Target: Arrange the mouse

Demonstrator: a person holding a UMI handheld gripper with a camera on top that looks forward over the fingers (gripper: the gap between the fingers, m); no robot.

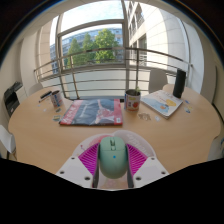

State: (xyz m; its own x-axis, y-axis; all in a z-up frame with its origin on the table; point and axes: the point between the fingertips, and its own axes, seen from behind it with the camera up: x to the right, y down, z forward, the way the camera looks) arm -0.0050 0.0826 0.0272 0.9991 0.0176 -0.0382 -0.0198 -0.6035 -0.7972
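Gripper point(112, 160) raised above a round wooden table point(60, 135), looking across it toward a big window with balcony rail and trees outside. Mouse point(112, 156), pale green-white, sits lengthwise between the two fingers, its sides against the magenta pads point(91, 158); reads as clamped on the mouse, though the contact line is low in the view and partly masked by the white finger housings, so a thin gap on either side cannot be fully ruled out. The mouse seems carried clear of the tabletop rather than resting on it. Ahead, beyond the fingers: a pink-and-blue patterned mat point(91, 111) lying flat near the table's middle, a mug point(133, 99) just to its right, an open book or papers point(162, 101) further right, a dark upright object point(179, 82) behind those, a small cup point(55, 99) to the mat's left. Step in hand, as judged: transport, with the mouse lifted and not yet set down. Likely target is the mat, or bare table beside it; the task does not say which. Next move calls for carrying forward and lowering, keeping the mouse level, steering left of the mug, then opening the fingers only once the base is flat on the surface.
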